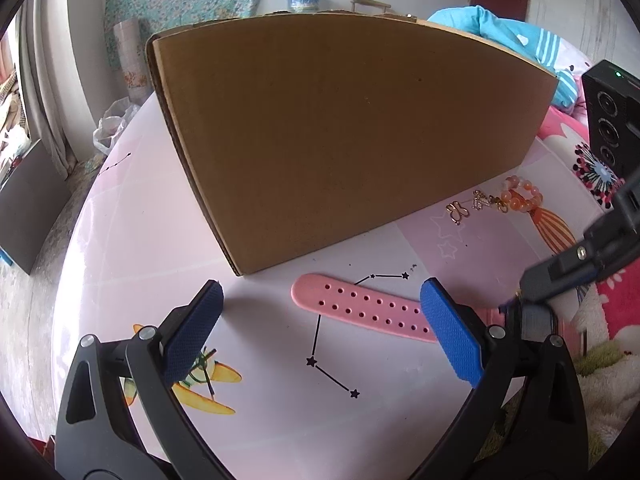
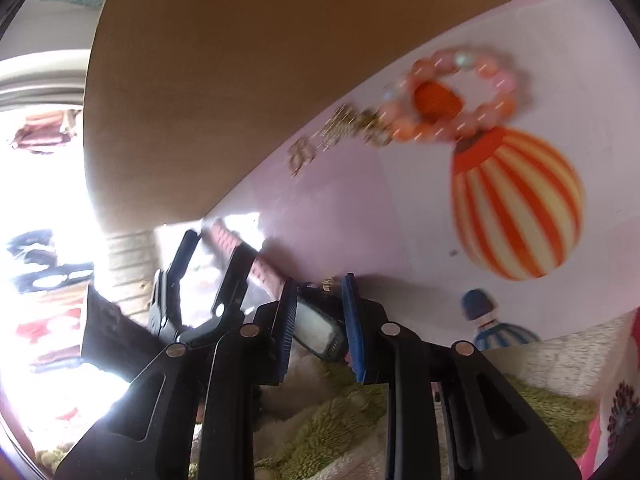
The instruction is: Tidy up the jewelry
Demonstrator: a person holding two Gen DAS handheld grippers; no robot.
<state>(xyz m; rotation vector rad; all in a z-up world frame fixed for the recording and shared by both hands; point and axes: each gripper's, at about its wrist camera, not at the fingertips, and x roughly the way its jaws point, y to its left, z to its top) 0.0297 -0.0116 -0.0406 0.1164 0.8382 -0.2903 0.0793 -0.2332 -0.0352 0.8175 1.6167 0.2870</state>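
right gripper point(image 2: 320, 320) grips the watch body point(image 2: 318, 330) between its narrowed pads, so it is the nearer hand. from there the pink strap point(image 1: 360, 308) runs long-axis leftward, passing between the wide, empty pads of the left gripper point(image 1: 320, 328). farther ahead and right lie gold earrings point(image 2: 320, 140) and a bead bracelet point(image 2: 452, 96), beside the cardboard box point(image 1: 340, 128).

- Pink rubber watch strap point(image 1: 360, 308) dotted with two rows of holes.
- Plain brown cardboard box point(image 1: 340, 136).
- Pale pink worktop point(image 1: 280, 420) printed with black star constellations and an orange-and-cream striped balloon point(image 2: 516, 204).
- Orange and peach bead bracelet point(image 2: 452, 96).
- Blue textured pads point(image 1: 448, 332) on black tongs.
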